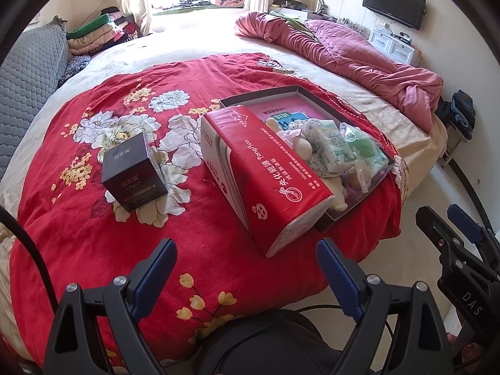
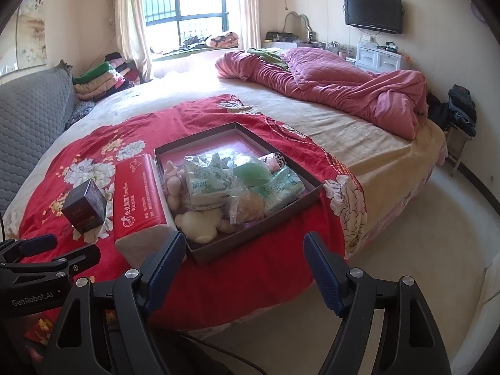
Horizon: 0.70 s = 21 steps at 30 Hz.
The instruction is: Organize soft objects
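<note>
"Yonghua" on red tissue pack [image 1: 265, 175]

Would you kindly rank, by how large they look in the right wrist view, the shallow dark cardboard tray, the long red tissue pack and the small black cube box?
1. Shallow dark cardboard tray: largest.
2. Long red tissue pack: clearly smaller.
3. Small black cube box: smallest.
All three sit at similar nearness, so the order looks dependable.
</note>
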Tool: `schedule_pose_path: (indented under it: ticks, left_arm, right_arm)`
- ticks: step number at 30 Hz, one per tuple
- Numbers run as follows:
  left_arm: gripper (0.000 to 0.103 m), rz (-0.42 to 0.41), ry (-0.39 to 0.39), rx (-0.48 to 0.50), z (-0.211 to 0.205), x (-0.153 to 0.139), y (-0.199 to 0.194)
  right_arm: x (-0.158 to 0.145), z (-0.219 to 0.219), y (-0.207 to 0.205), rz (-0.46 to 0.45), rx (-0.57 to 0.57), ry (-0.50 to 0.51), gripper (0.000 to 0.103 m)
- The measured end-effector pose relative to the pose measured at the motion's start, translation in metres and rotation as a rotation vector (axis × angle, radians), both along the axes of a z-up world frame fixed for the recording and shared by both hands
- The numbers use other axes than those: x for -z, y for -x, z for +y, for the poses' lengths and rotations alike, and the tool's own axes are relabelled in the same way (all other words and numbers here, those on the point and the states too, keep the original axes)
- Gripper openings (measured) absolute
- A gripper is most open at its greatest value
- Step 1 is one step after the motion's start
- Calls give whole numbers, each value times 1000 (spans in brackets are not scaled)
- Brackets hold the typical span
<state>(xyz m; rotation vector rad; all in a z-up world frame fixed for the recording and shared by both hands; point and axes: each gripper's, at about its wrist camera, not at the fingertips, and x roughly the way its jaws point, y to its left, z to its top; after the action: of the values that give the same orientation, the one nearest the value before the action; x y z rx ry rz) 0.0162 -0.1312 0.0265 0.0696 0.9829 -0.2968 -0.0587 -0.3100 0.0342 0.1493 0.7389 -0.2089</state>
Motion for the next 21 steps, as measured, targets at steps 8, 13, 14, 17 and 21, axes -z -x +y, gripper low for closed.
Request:
schedule_pose_path:
  ticks: [8, 13, 14, 17, 21]
  left_arm:
    - [91, -1, -1, -2, 1, -1, 0]
    - [91, -1, -2, -7, 1, -1, -1]
    - [91, -1, -1, -9, 2, -1, -1]
    - [91, -4, -2, -13, 3, -3, -1]
    - [91, -3, 8, -19, 4, -5, -2]
  right_arm:
    - [0, 1, 0, 3, 2, 0, 79]
    - [0, 1, 0, 3, 1, -1, 79]
    - [0, 1, 0, 3, 3, 0, 79]
    - [0, 1, 0, 3, -1, 1, 79]
    - [1, 0, -1, 7, -2, -2, 79]
